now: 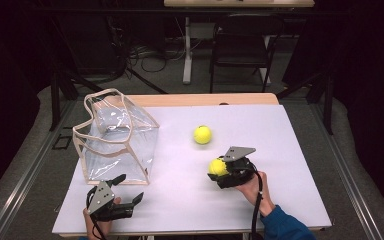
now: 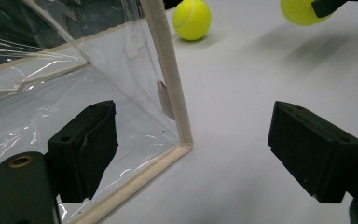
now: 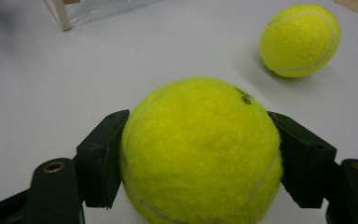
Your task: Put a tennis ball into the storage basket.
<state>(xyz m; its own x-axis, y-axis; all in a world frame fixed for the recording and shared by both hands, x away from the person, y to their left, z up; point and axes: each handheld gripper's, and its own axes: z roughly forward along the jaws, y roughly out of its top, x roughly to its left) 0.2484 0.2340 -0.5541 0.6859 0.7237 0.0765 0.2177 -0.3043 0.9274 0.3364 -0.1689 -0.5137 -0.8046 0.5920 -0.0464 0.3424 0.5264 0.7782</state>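
Bag (image 1: 116, 137) of clear plastic with cream trim stood at the left of the white table (image 1: 180, 200), its open mouth up and its handles (image 1: 102, 97) rising above the rim. In the left gripper view the nearest trimmed corner of the bag (image 2: 177, 112) ran down to the table just ahead of the jaws and between them.

Near the front edge, just in front of that bag, the left gripper (image 1: 128, 189) lay low over the table in the person's left hand (image 1: 97, 225). Its jaws stood wide apart with nothing between them but bare table and the bag's corner beyond; the left gripper (image 2: 191, 154) touched neither.

Farther right, near the middle of the table, a loose tennis ball (image 1: 202, 134) rested on the white surface, well apart from the bag. The right gripper view showed it (image 3: 300, 39) beyond the jaws, toward the upper right.

Right of centre and nearer the person, the right gripper (image 1: 219, 168) was closed on a second tennis ball (image 1: 218, 167), one black pad pressed on each side of it. That held ball (image 3: 200, 149) sat squarely between the jaws of the right gripper (image 3: 200, 158), carried just above the table by the right hand (image 1: 252, 187), whose blue sleeve (image 1: 285, 225) came in from the bottom edge. The held ball lay near the loose one.
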